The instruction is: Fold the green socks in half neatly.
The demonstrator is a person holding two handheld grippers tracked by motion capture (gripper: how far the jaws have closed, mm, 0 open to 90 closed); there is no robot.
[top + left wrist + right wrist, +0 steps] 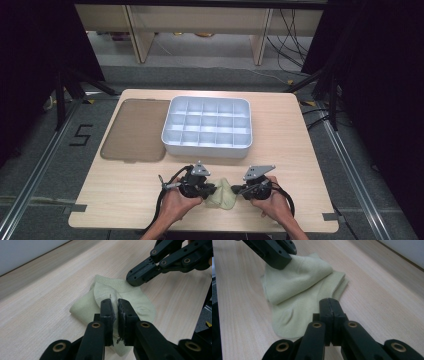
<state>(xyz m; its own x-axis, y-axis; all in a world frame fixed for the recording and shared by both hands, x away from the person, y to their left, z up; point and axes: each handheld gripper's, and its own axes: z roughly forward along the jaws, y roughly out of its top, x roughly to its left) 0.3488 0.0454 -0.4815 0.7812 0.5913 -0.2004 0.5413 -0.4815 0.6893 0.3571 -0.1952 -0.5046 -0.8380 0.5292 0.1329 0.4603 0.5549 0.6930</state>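
A pale green sock [222, 196] lies crumpled near the table's front edge, between my two grippers. My left gripper [114, 308] is shut on a raised fold of the sock [105, 293], with fabric pinched between its jaws. From the right gripper view, the left gripper [280, 261] presses on the sock's [294, 287] far side. My right gripper [329, 303] is shut, with no cloth visible between its jaws. Its tip [132, 280] rests at the ribbed cuff edge. From above, the left gripper [210, 190] and the right gripper [237, 190] face each other across the sock.
A white tray [206, 150] divided into several compartments stands at the table's middle back. A brown flat lid [135, 131] lies to its left. Bare wood [300, 165] stretches to either side of the hands. The front edge of the table is close behind the grippers.
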